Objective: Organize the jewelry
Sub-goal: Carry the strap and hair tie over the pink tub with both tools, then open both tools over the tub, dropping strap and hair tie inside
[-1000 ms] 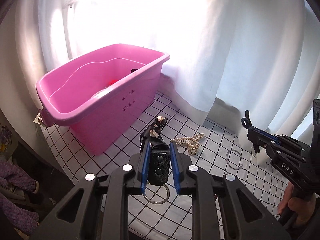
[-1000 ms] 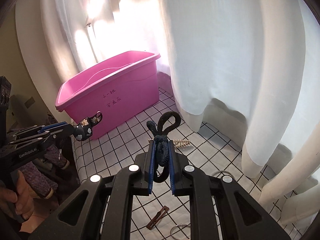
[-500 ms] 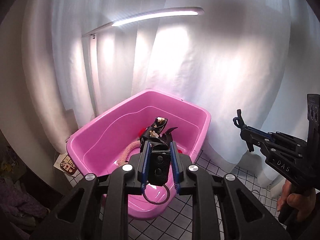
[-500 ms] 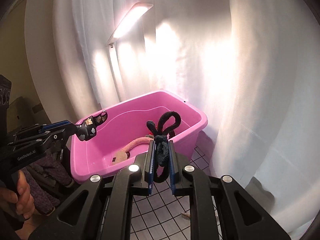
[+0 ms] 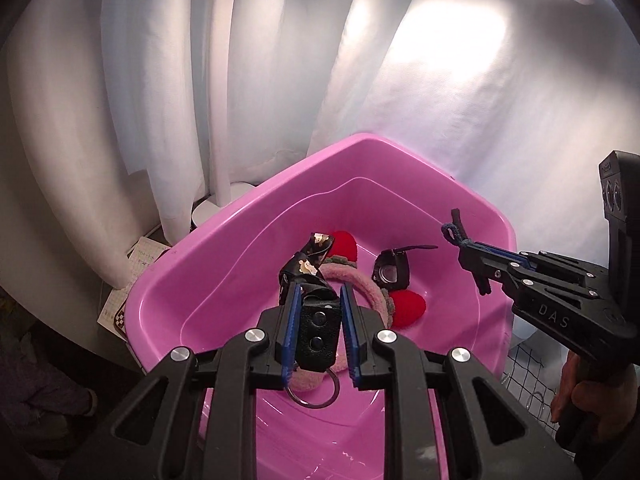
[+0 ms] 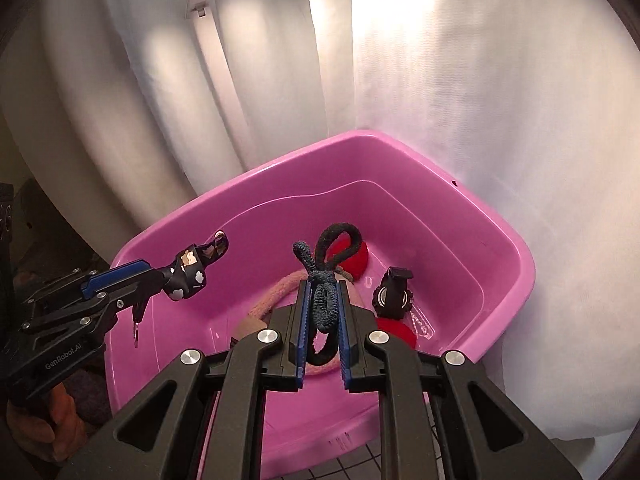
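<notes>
We hold both tongs over the pink tub (image 5: 224, 280). Our left tongs (image 5: 318, 330) pinch a black key strap (image 5: 316, 330) with a ring, and our right tongs (image 6: 322, 314) squeeze two hair ties (image 6: 324, 292) (one black, one blue-grey). Already in the tub lie a fuzzy pink headband (image 5: 370, 292) with red hearts (image 5: 406, 308) and a black watch (image 6: 392, 294). So some things are put away, and these two are not yet dropped in. The right tool reads "DAS", the left one "GenRobot.AI".
</notes>
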`<state>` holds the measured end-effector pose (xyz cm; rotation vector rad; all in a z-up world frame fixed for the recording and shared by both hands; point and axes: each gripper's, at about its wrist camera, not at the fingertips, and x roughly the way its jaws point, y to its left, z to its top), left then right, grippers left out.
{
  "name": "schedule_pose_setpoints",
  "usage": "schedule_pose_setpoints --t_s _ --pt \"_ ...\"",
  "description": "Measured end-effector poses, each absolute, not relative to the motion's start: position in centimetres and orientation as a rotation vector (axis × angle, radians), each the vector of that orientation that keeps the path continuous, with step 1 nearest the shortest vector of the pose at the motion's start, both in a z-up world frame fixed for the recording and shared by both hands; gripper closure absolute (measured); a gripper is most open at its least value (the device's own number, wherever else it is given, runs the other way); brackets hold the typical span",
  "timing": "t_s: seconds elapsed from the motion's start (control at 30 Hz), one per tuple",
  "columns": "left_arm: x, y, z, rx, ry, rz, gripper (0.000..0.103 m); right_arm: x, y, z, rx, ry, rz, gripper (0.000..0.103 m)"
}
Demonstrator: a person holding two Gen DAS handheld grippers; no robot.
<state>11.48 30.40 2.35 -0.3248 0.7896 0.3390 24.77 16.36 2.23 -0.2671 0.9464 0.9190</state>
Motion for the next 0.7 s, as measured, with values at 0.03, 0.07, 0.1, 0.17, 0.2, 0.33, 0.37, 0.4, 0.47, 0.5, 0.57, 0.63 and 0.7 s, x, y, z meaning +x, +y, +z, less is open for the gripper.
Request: schedule_pose_setpoints --t_s 0.03,0.07,0.1,0.17,0.2,0.33,0.37,0.4,0.47,0.5,0.57,0.63,0.7 --pt "11.7 30.7 2.0 -0.329 0.802 0.338 0.083 24.9 16.8 1.9 -0.273 0.959 0.914 0.09" --pt "12.0 30.9 1.6 -0.333 0.816 0.337 0.083 25.1 17.2 1.6 -0.278 0.974 0.912 0.09" --pt "12.2 31.1 1.2 -0.339 0.828 0.337 0.083 25.3 17.9 1.2 -0.279 0.99 0.908 0.09" --pt "12.5 31.4 0.5 -0.348 0.852 0.334 0.083 25.8 18.5 0.7 -0.282 1.018 0.898 0.09" --pt "12.7 31.5 0.2 -0.353 0.864 0.331 0.083 25.7 18.7 0.5 -0.287 1.026 0.892 0.09" --pt "13.3 31.9 -0.6 -0.367 0.903 0.318 0.083 26.5 19.5 -0.6 -0.304 1.069 0.871 0.09" --pt "13.5 31.9 -0.7 -0.37 0.911 0.314 0.082 26.7 19.6 -0.8 -0.305 1.08 0.868 0.09" --pt "13.6 31.9 -0.9 -0.374 0.918 0.309 0.082 26.8 19.6 -1.0 -0.306 1.09 0.865 0.09" --pt "13.7 32.0 -1.2 -0.374 0.931 0.305 0.082 26.5 20.2 -1.3 -0.31 1.107 0.863 0.09" --pt "13.8 32.0 -1.3 -0.374 0.937 0.304 0.082 26.4 20.4 -1.4 -0.311 1.113 0.861 0.09" --pt "13.8 32.0 -1.6 -0.377 0.948 0.3 0.082 26.4 20.8 -1.7 -0.314 1.124 0.858 0.09" --pt "13.8 32.1 -1.8 -0.382 0.957 0.3 0.082 26.5 21.0 -1.8 -0.317 1.135 0.853 0.09" --pt "13.9 32.1 -1.9 -0.387 0.965 0.298 0.081 26.5 21.0 -1.8 -0.318 1.134 0.846 0.082"
